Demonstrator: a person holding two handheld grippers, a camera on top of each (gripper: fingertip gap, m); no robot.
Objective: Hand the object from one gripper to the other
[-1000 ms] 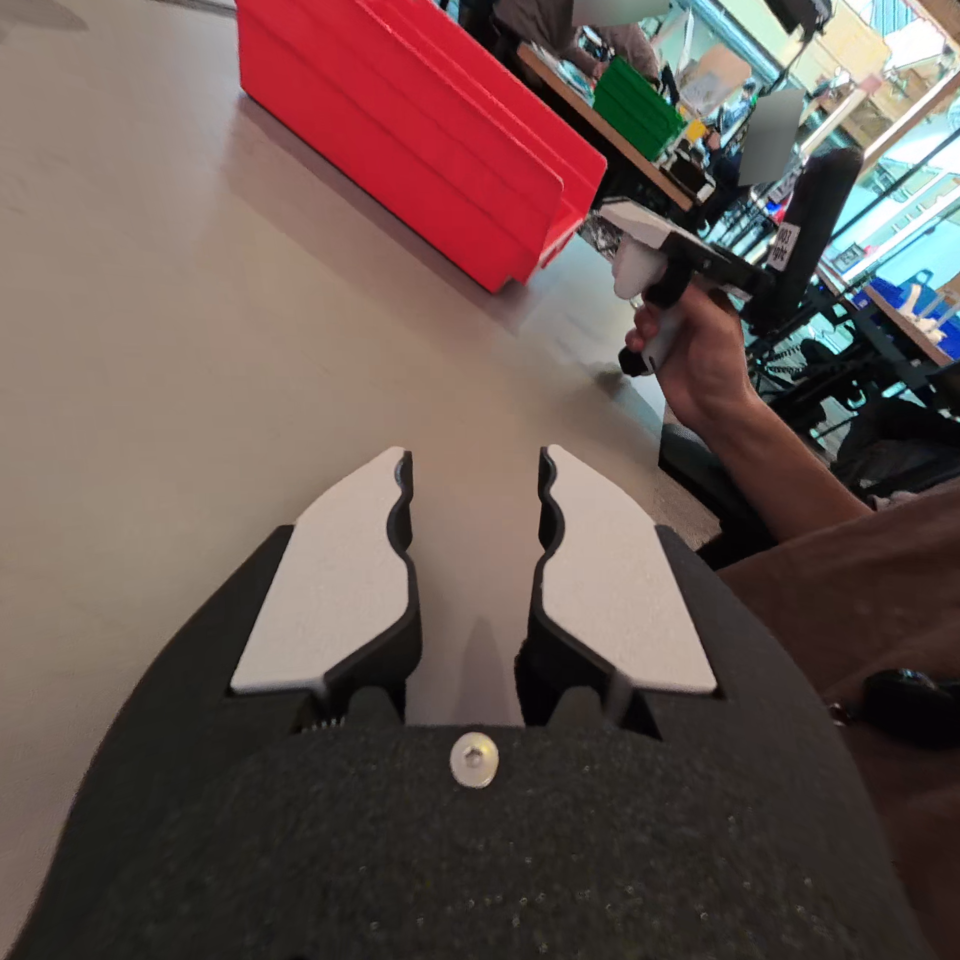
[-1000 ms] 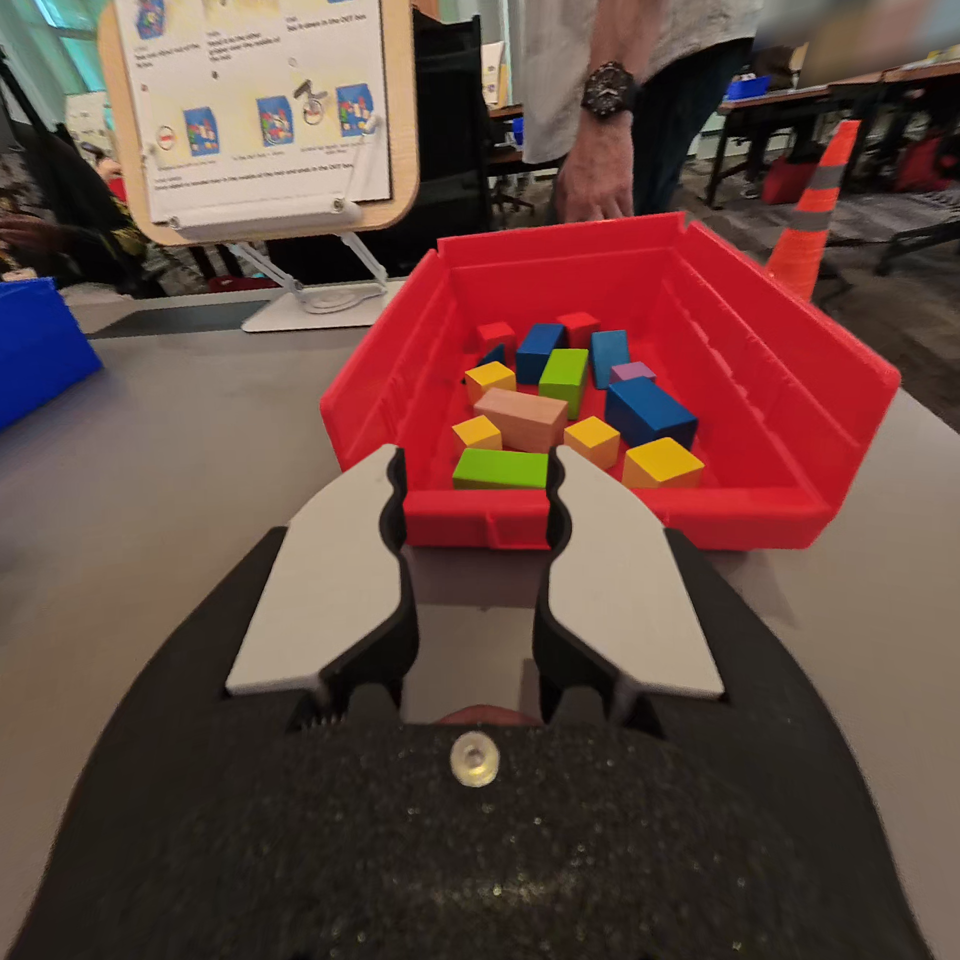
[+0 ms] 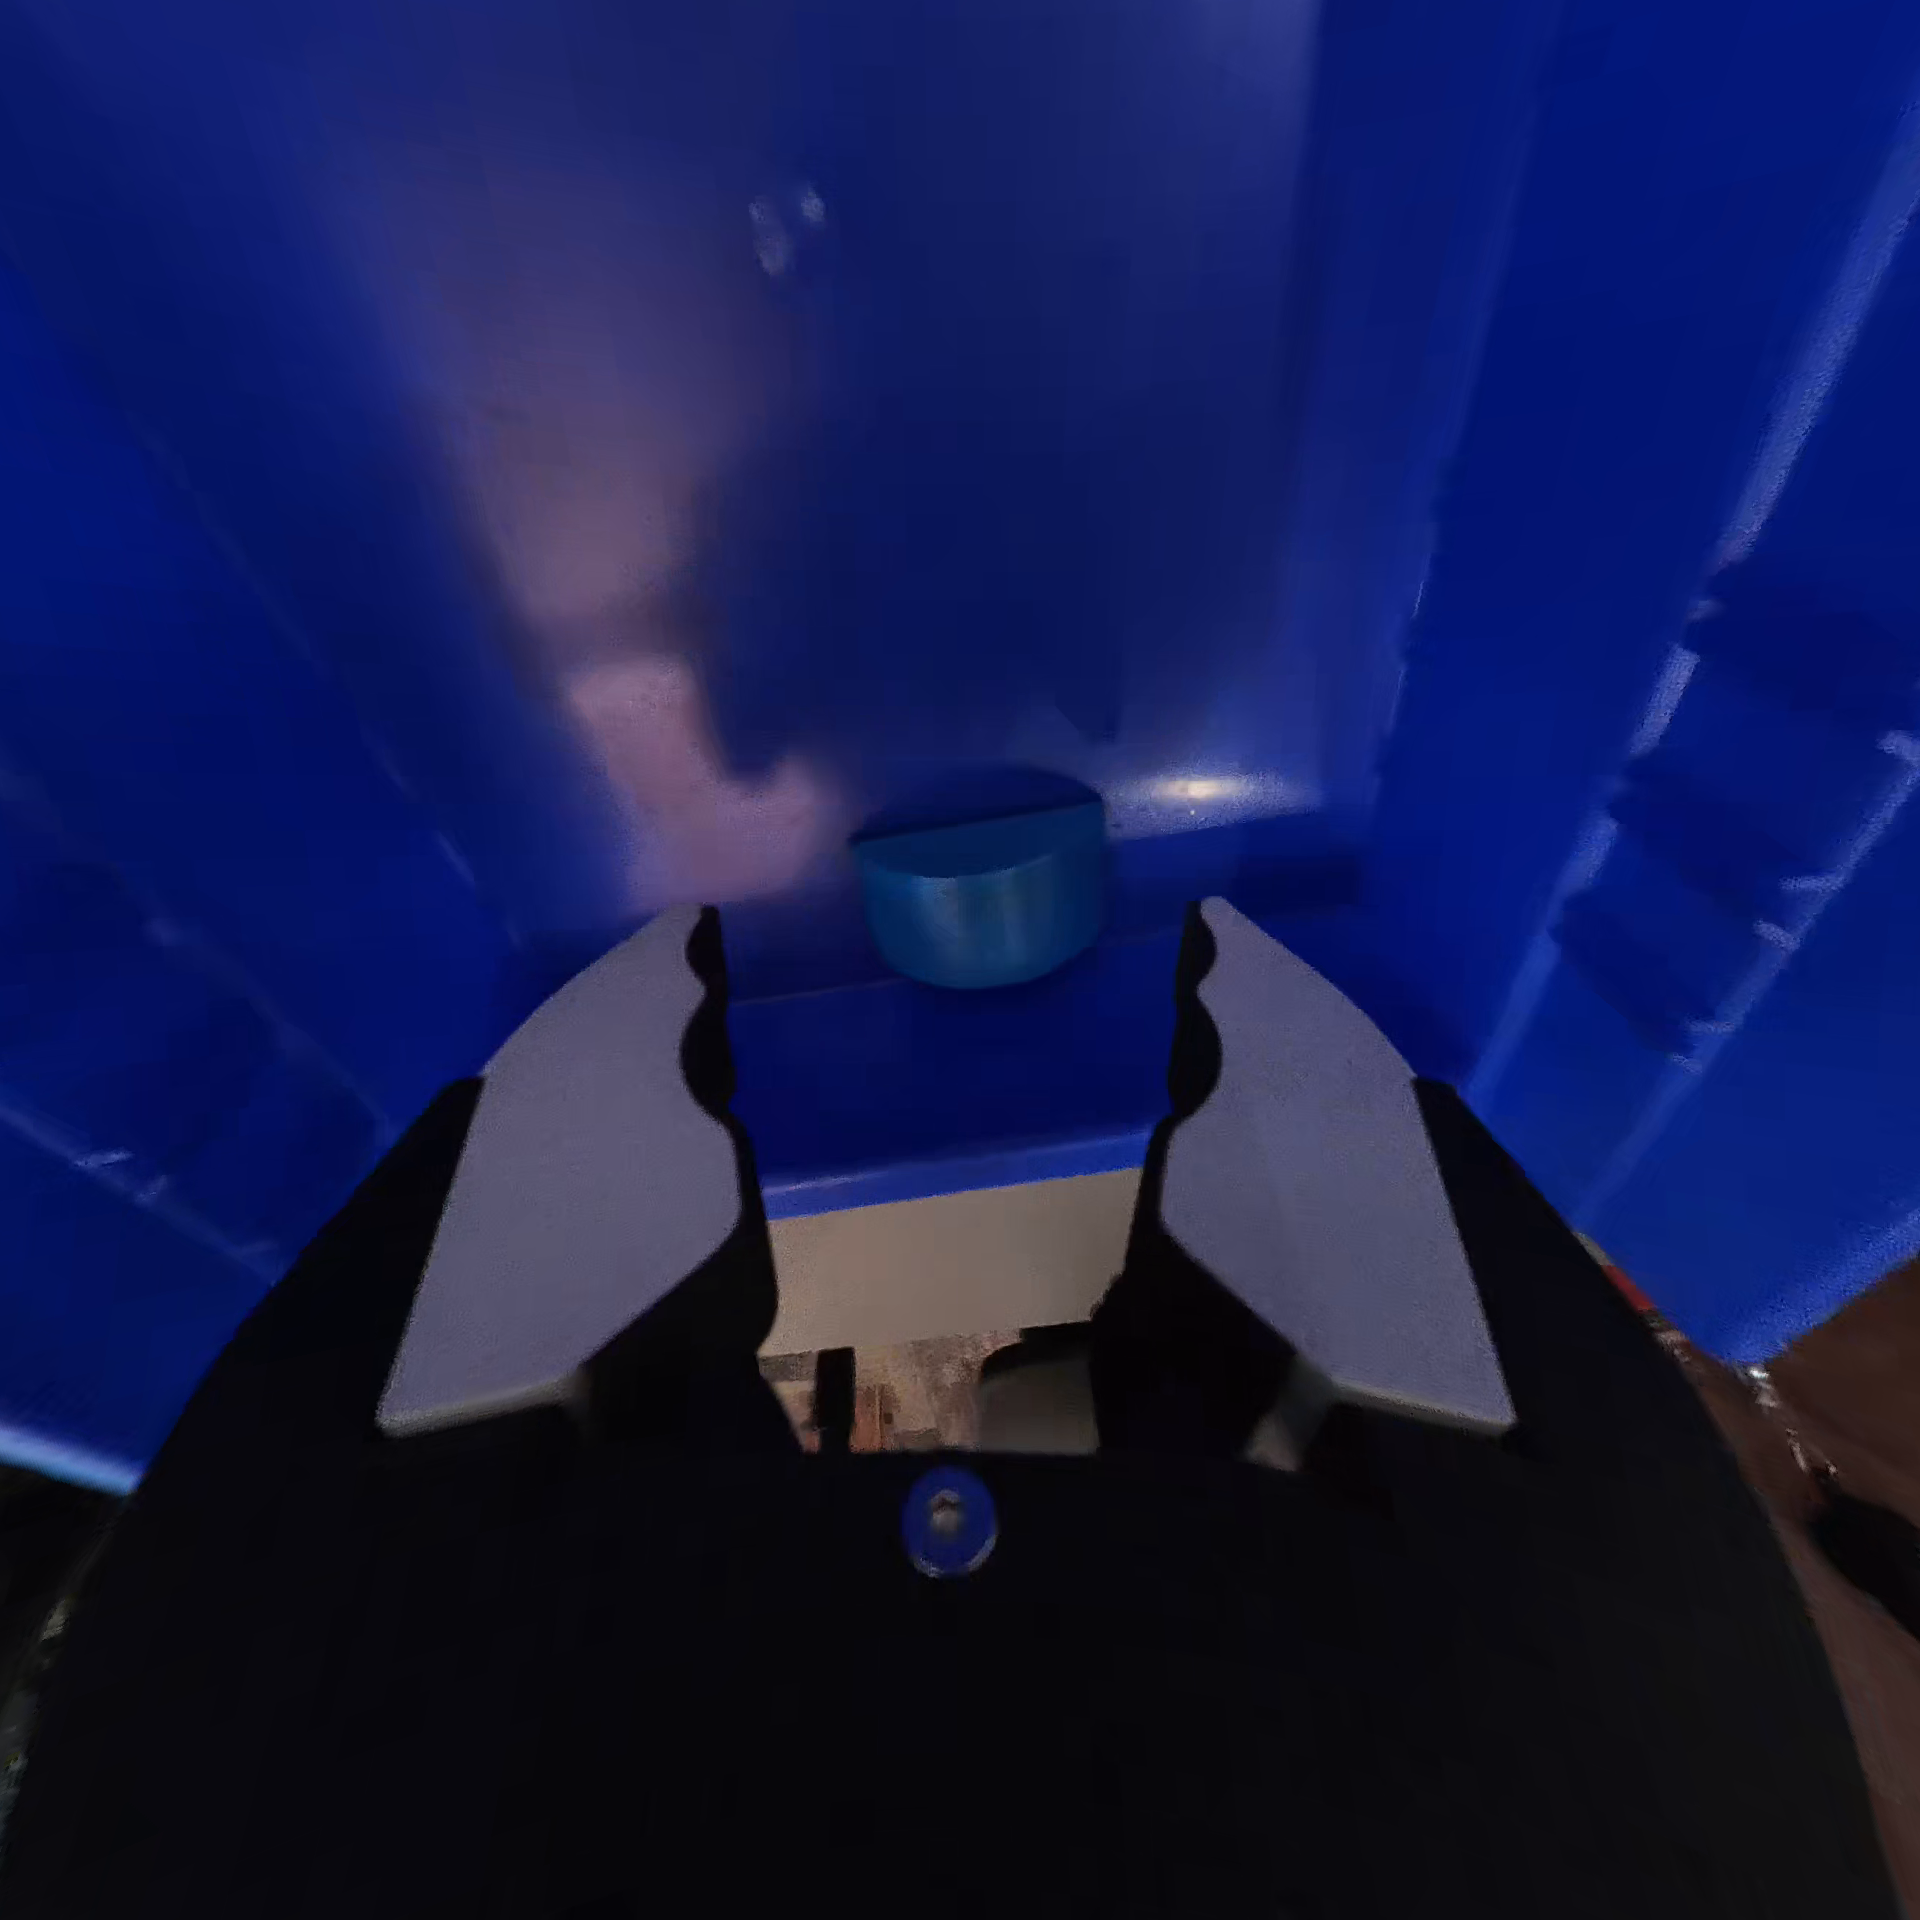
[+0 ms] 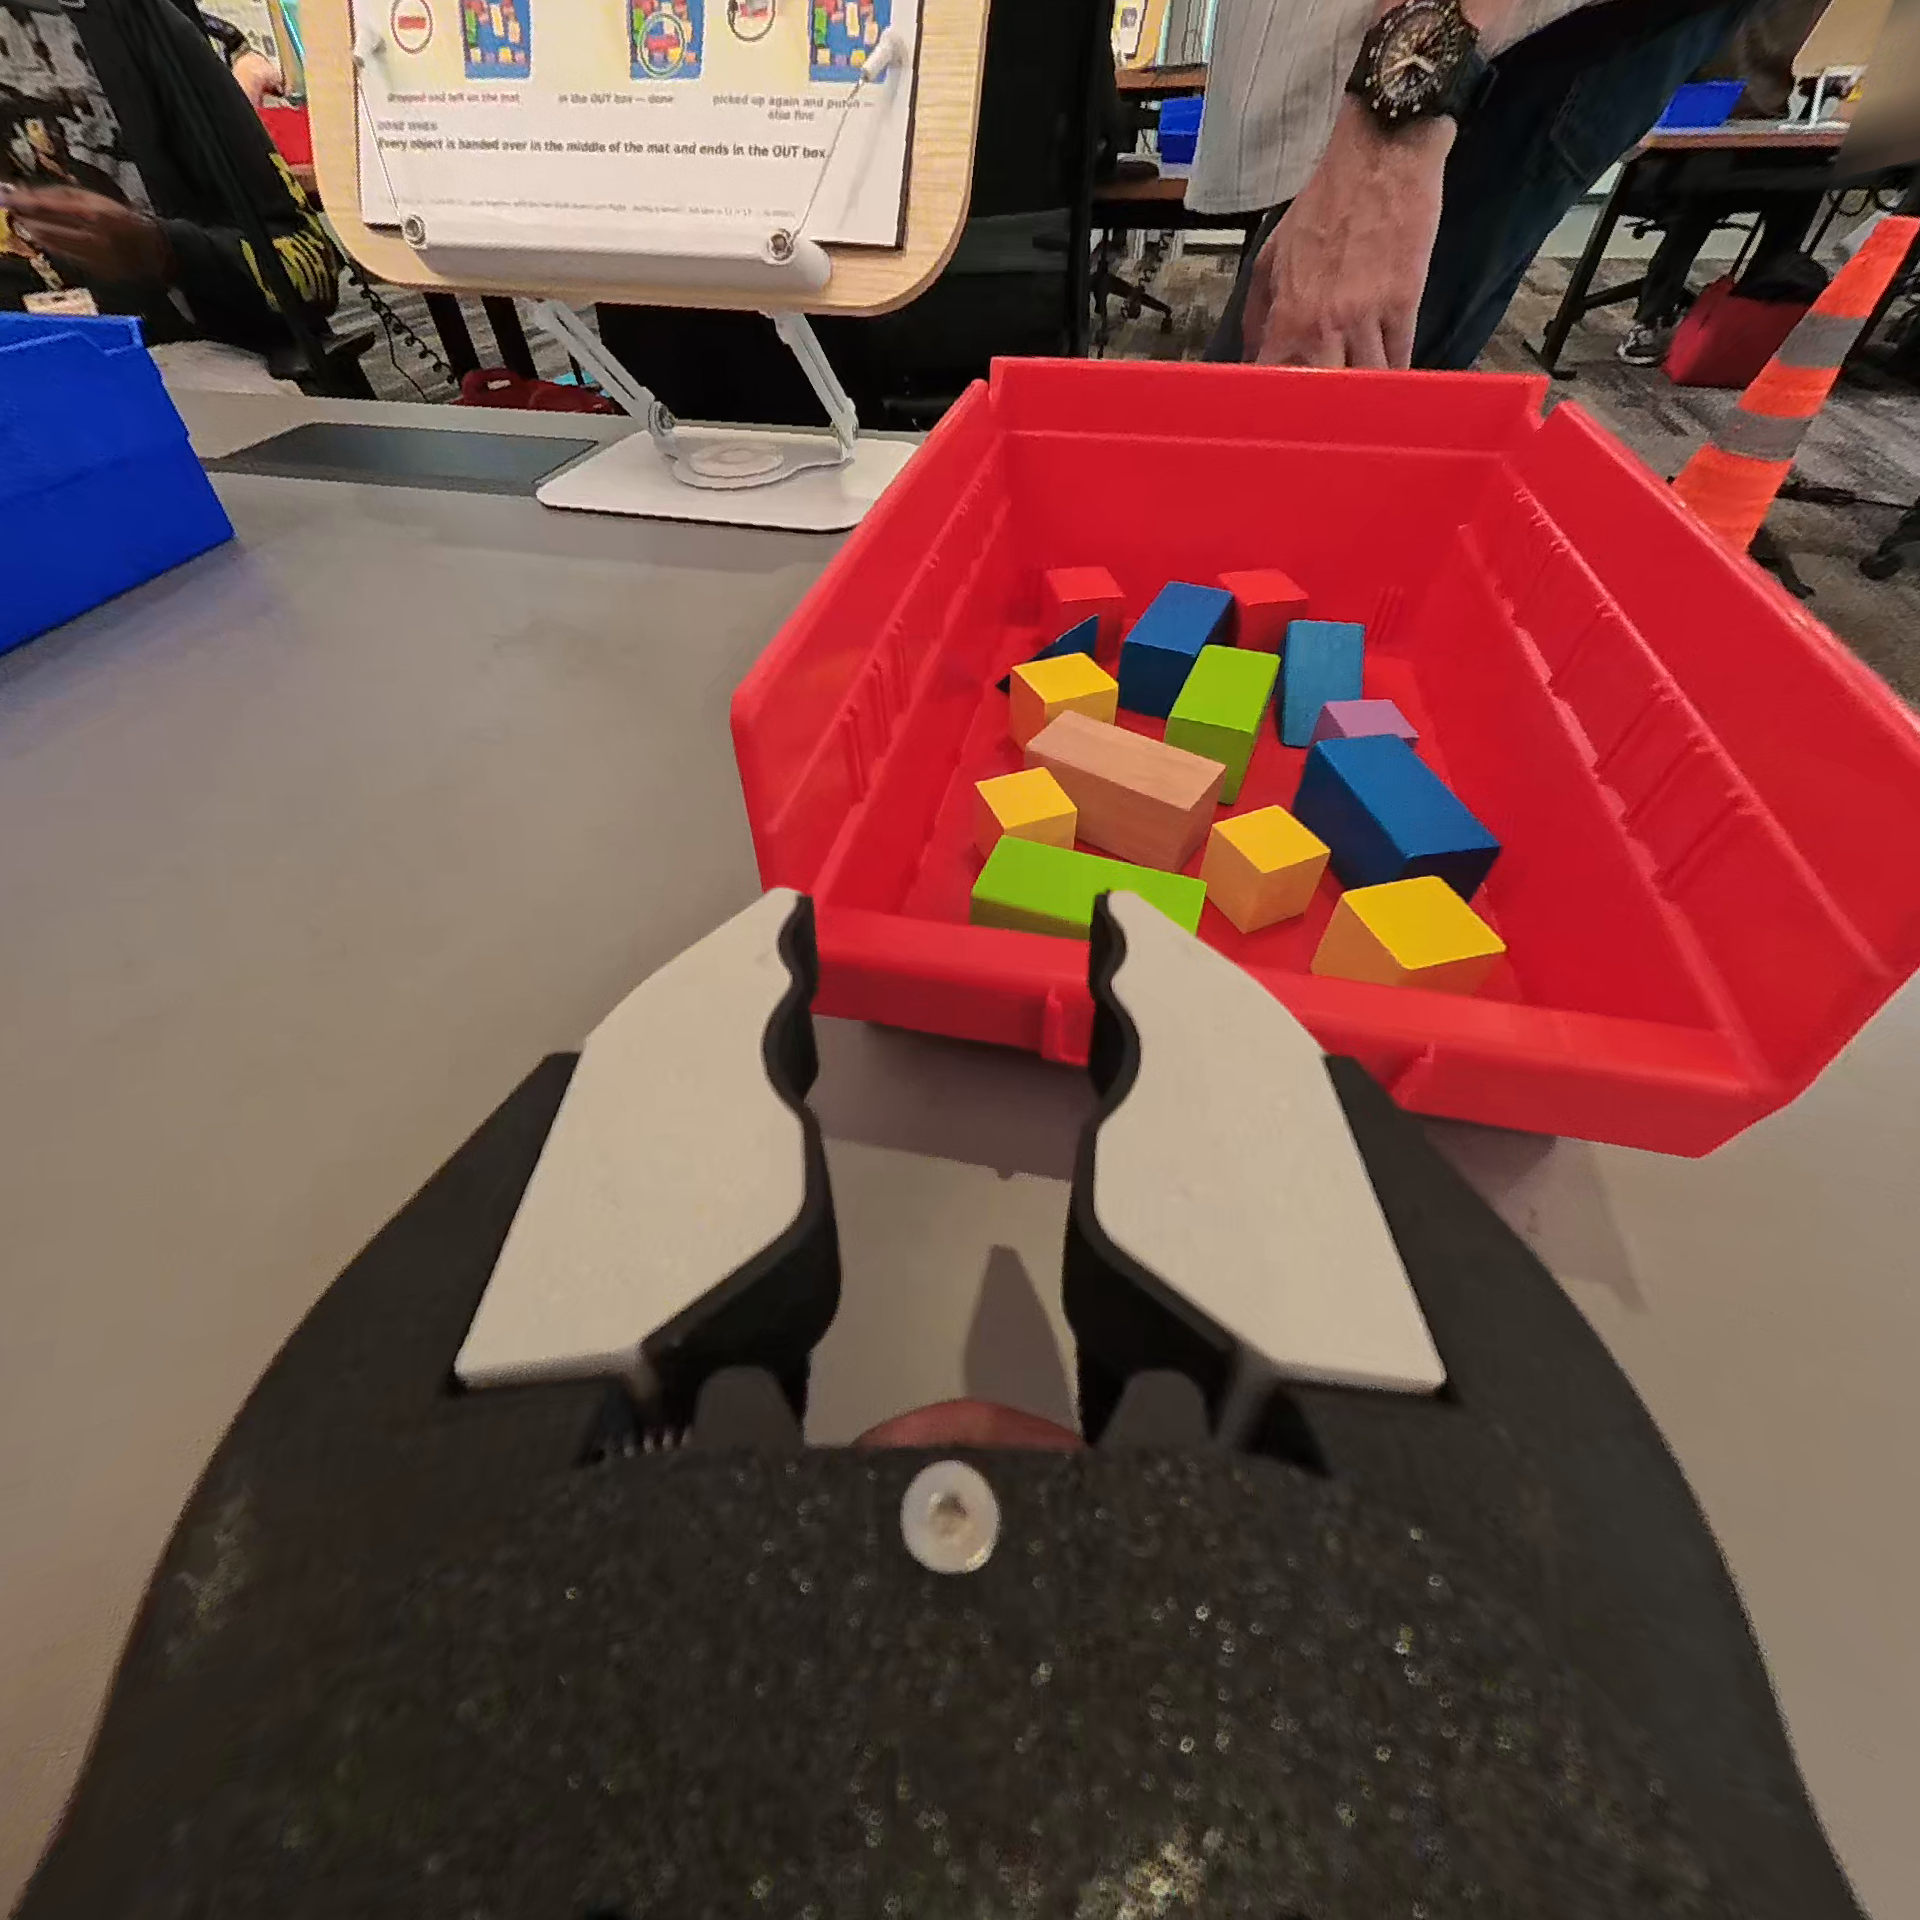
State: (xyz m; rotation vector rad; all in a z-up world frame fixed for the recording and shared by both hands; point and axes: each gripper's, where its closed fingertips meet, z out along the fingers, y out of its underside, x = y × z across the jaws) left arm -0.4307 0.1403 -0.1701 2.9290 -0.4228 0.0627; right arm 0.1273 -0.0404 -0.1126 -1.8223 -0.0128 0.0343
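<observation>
A teal half-round wooden block lies just beyond the left gripper, whose jaws are spread (inside a blue plastic bin); the right gripper also gapes.

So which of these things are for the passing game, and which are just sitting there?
For the job:
- left gripper, open, inside the blue bin
- blue half-round block just ahead of it
- right gripper, open and empty
- red bin with coloured blocks

Just around:
- instruction board on a stand
- orange cone
- a bystander's hand
</observation>
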